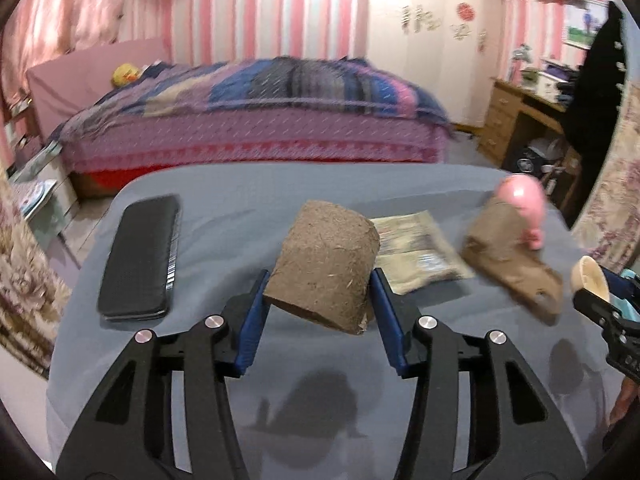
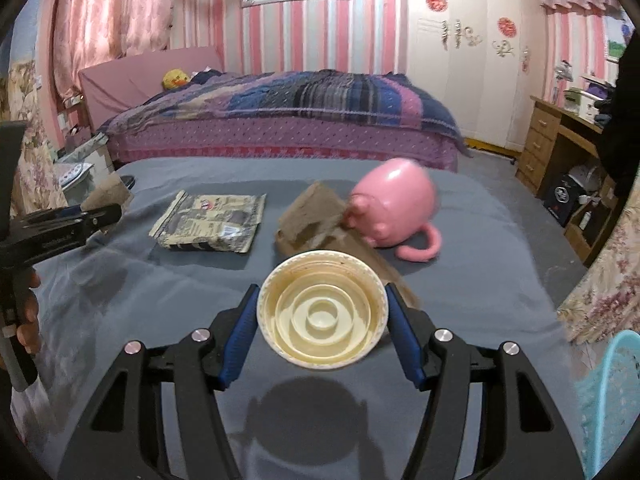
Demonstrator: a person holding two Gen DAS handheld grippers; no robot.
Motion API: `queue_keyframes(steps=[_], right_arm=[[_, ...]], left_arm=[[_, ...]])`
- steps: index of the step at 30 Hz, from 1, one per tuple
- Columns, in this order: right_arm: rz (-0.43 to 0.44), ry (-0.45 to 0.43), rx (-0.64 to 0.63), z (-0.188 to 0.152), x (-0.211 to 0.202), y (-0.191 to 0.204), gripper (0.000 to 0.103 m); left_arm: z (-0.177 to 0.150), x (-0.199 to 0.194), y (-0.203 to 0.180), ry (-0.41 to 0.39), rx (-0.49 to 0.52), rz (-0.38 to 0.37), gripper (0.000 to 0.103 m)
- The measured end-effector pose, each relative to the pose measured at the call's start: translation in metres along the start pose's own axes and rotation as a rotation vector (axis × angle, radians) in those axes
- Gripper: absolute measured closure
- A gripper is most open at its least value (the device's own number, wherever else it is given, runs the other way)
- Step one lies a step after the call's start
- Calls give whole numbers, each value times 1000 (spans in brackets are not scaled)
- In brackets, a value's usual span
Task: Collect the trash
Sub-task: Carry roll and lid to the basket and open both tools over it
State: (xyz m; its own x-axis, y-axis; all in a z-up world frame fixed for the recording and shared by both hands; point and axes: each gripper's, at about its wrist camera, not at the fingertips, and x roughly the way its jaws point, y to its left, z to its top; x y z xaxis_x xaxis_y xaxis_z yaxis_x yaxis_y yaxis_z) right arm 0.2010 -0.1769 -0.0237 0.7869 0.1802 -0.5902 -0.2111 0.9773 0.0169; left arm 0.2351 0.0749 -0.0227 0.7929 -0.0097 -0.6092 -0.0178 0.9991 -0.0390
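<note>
Stained cream cup point(image 2: 322, 309) faces camera, mouth open.

No text, brand or number can be read in either view. The flattened snack wrapper point(image 2: 210, 222), lying left of centre on the grey table in the right wrist view, carries blocks of printed lettering and a small round logo, all too blurred to make out. Red round paper decorations point(image 2: 436, 1) on the white wardrobe doors at upper right may bear characters, but they are too small to tell. A dark box point(image 2: 562, 196) under the desk at right shows a pale round emblem, unreadable.
</note>
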Motion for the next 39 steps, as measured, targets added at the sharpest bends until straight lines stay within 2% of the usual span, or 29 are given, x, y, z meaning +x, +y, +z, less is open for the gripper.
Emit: queue_keyframes(steps=[7, 15, 22, 28, 34, 39], right_arm=[[-89, -42, 79, -13, -48, -60, 42], [-230, -67, 145, -40, -101, -136, 42], [-349, -102, 213, -59, -143, -198, 42], [-469, -118, 254, -79, -175, -245, 42], [-514, -115, 317, -99, -193, -282, 42], [-530, -110, 360, -115, -197, -301, 42]], left_arm=[[-10, -26, -79, -36, 123, -104, 54], [-27, -41, -169, -43, 189, -227, 54], [-36, -46, -244, -28, 192, -315, 54], [-47, -59, -320, -56, 290, -368, 54], [-61, -70, -385, -26, 333, -501, 53], [-78, -63, -425, 2, 385, -521, 53]])
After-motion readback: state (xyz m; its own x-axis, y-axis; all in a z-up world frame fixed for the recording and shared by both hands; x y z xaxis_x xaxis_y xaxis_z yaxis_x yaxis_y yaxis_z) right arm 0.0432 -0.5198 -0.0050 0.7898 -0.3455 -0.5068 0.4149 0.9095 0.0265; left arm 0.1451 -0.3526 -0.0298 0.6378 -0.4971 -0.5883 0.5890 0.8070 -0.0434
